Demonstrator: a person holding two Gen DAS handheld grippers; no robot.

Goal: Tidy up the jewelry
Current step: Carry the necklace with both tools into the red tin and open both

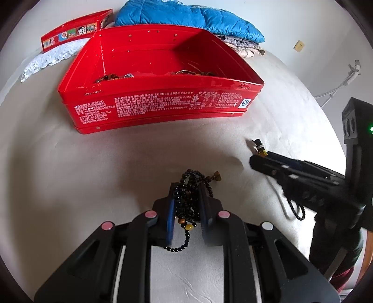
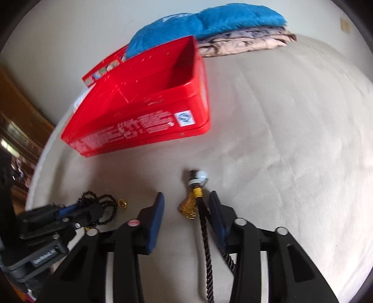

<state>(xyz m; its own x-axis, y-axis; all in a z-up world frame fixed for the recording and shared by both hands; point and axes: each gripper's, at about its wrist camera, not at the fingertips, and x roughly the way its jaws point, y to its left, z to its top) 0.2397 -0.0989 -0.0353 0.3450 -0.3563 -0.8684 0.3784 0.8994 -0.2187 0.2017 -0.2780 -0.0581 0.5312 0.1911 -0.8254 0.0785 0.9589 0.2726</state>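
Beige, suede-like cloth (image 1: 70, 163) covers the whole work surface, which backs onto a pale wall. Toward the rear stands an open red metal tin with white printed text on its side (image 1: 160, 106); a few beaded pieces and a ring-like item lie along its floor. Behind it the tin's red lid with cartoon pictures (image 1: 74, 29) sits on a white lace doily (image 1: 46, 59), and a folded blue padded jacket (image 1: 186, 14) tops a stack of patterned fabrics (image 2: 244, 43).

Nearer the cameras, the left gripper (image 1: 187, 209) is clenched on a bunch of dark bead strands with brown and amber beads (image 1: 188, 202). The bunch is pinched between the blue pads (image 1: 171, 221); one loop hangs below them and a small bronze-coloured charm (image 1: 216, 176) pokes out past the fingertips, well short of the tin.

The right gripper (image 2: 186, 209) stands released, its jaws spread wide. Between them, on the cloth, lies a dark twisted-cord necklace with a gold coil and a white bead at its end (image 2: 205, 233). The cord runs close along the inside of the right-hand finger, whether touching it cannot be told; the white bead tip reaches just beyond the fingertips, and a gold pendant (image 2: 187, 208) rests in the gap.
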